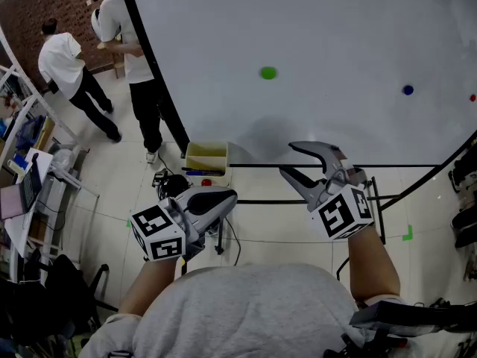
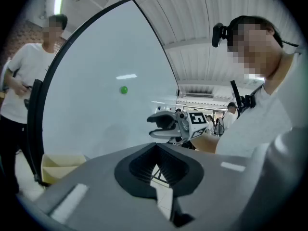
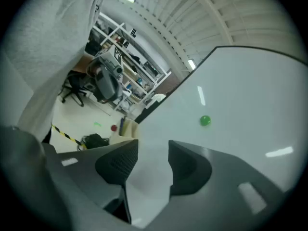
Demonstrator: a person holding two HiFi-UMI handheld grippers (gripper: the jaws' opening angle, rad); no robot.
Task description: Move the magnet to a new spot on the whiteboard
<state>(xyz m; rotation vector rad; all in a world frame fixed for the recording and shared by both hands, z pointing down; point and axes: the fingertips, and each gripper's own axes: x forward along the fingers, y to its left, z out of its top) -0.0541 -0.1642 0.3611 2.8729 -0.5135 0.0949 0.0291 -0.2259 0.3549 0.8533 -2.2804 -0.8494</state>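
Note:
A small green magnet (image 1: 268, 72) (image 2: 124, 90) (image 3: 205, 121) sticks on the whiteboard (image 1: 335, 51), with nothing touching it. My right gripper (image 1: 289, 159) (image 3: 153, 150) hovers in front of the board's lower part, below and slightly right of the magnet. Its jaws stand wide apart with only bare board between them. My left gripper (image 1: 229, 197) (image 2: 156, 150) is held lower and to the left, away from the board, its jaws closed together on nothing. The left gripper view also catches the right gripper (image 2: 166, 126) from the side.
A blue magnet (image 1: 408, 90) and a red magnet (image 1: 472, 97) sit at the board's right side. A yellow box (image 1: 206, 157) stands at the foot of the board's black frame. Two people (image 1: 67, 66) stand at the far left beside shelving.

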